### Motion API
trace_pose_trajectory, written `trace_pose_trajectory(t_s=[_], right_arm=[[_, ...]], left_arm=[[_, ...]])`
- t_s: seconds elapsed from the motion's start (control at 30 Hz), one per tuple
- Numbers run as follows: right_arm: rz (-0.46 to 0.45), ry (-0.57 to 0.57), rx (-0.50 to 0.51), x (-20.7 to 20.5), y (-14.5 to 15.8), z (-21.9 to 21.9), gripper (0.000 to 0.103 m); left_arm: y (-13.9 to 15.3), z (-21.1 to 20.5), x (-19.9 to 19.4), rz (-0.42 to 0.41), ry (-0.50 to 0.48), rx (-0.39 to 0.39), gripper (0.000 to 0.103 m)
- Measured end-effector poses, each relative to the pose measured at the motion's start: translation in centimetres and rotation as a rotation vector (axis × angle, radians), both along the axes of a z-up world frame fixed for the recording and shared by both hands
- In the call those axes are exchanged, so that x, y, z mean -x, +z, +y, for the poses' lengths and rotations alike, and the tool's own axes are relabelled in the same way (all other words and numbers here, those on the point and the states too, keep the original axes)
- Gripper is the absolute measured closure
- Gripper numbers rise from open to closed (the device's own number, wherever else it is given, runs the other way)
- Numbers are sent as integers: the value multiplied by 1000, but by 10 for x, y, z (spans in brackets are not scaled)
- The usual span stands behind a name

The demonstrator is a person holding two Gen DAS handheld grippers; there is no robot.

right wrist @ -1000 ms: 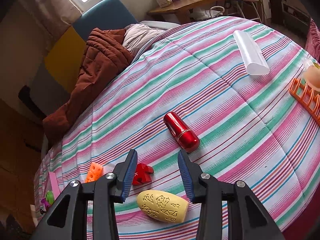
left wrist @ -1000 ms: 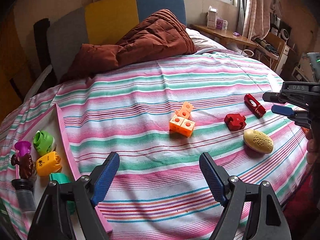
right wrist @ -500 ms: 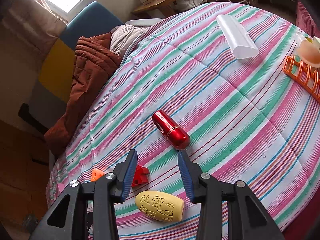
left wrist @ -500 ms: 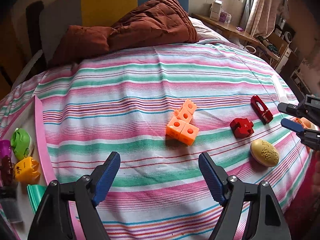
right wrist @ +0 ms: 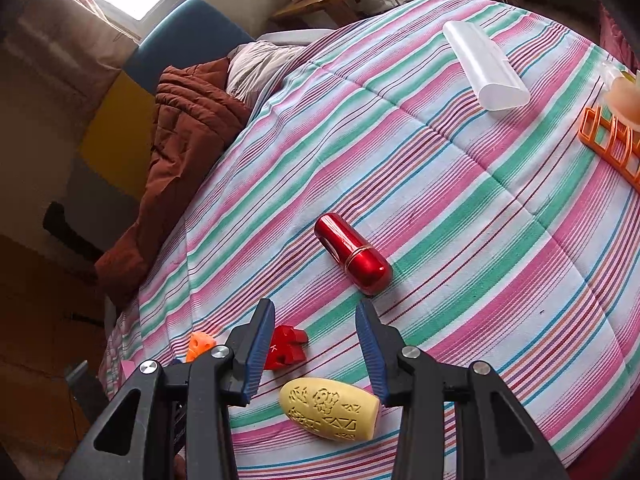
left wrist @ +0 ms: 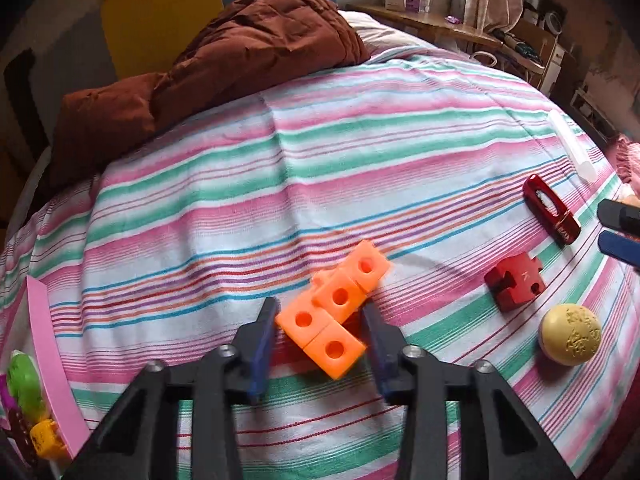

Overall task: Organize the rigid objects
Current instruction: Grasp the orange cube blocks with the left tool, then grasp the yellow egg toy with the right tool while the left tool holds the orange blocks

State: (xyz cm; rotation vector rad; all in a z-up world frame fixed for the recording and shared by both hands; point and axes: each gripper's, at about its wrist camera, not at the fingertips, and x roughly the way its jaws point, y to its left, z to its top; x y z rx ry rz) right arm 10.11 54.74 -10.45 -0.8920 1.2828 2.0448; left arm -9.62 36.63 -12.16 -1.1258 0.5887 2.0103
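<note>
A cluster of orange linked cubes (left wrist: 332,320) lies on the striped bedspread between the fingers of my left gripper (left wrist: 320,306). Its jaws are closing and the blue pads touch the cluster's sides. To the right lie a red puzzle block (left wrist: 516,282), a red capsule case (left wrist: 550,208) and a yellow embossed oval (left wrist: 570,334). My right gripper (right wrist: 314,306) hangs open above the bed with nothing pressed between its pads. The yellow oval (right wrist: 330,408) lies just below it, the red block (right wrist: 286,346) behind its left finger and the capsule (right wrist: 352,254) ahead.
A pink tray (left wrist: 44,352) with small toys, one of them green (left wrist: 22,384), sits at the bed's left edge. A brown quilt (left wrist: 240,52) is bunched at the headboard. A translucent white case (right wrist: 484,66) and an orange rack (right wrist: 608,140) lie far right.
My left gripper has moved forward and down from the near bed to the orange cubes and narrowed around them. The right gripper has stayed over the yellow oval, rolling slightly.
</note>
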Motion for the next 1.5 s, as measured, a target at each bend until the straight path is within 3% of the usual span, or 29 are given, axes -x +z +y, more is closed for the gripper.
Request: trace_pose_trajectory(t_s=[0.47,0.63,0.77,0.87,1.3,1.4,1.5], right_arm=[[-28,54,48,10,-12,-2,61],[-89,187,86,29,-24,-14,58],[-164,303,54,47,-30,-32,56],[-160,374,83,55,-35,-43,54],[-267,498,-84,58,-20,-65,54],[-330,571,-150,61,-17,-76,36],[-406,640,-211,62,-21,-90,36]], left_arm=[[3,-64,-60,-7,10,-52,63],[4,-89,-83,-23,26,-61,63],[3,-93,-95,9,18,-69,63],[2,-95,-95,19,18,-75,63],[0,-100,-96,32,21,-104,62],[0,-101,-95,29,26,-111,62],[1,-100,-93,28,35,-117,62]])
